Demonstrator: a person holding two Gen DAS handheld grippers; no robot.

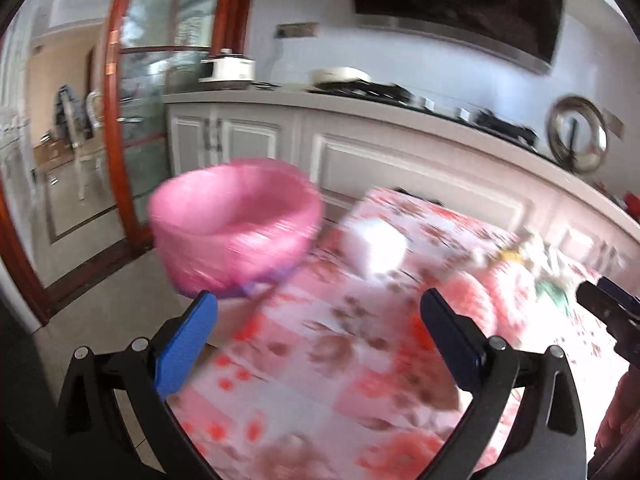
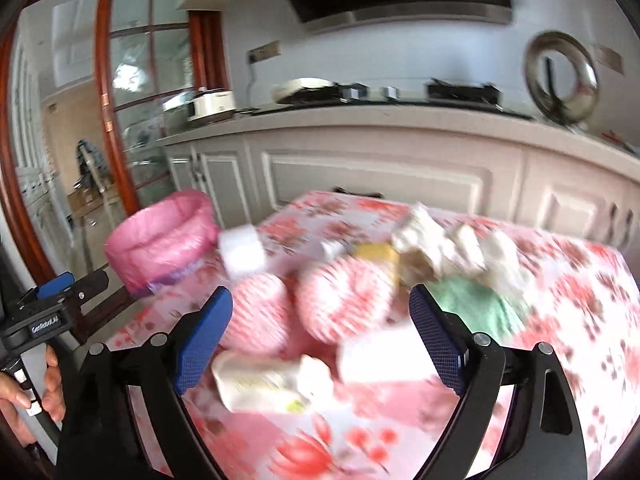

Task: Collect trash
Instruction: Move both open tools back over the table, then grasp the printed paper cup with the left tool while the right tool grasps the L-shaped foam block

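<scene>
**Pink-lined bin at the table's left edge, both grippers spread wide and empty**

Pink plastic lines the bin [image 1: 236, 228], which in the left wrist view stands beside the left edge of the table [image 1: 320, 380], partly blurred. The table wears a cloth printed with red and pink flowers. The left gripper [image 1: 318, 320] is spread wide over the cloth with nothing between its blue pads [image 1: 184, 344]. A white box-like piece [image 1: 378, 246] lies on the cloth just right of the bin. Further right, near the table's far edge, is a smeared heap of trash [image 1: 536, 260]; its pieces cannot be told apart here. The other gripper pokes in at the right border. Behind the table runs a white cabinet counter [image 1: 360, 104] with a rice cooker [image 1: 226, 66] on it.

In the right wrist view the right gripper [image 2: 320, 332] is likewise released, jaws wide apart and gripping nothing. Below and between its fingers lie a crumpled white wrapper [image 2: 264, 384] and a white carton [image 2: 384, 356] on the cloth. Beyond them sit two pink-and-white striped round things [image 2: 344, 304], side by side, then a yellow piece [image 2: 378, 256], white crumpled paper [image 2: 448, 244] and something green [image 2: 476, 308]. The bin stands at the left, off the table's edge. At the left border a hand [image 2: 24, 396] holds the left gripper's handle.
</scene>
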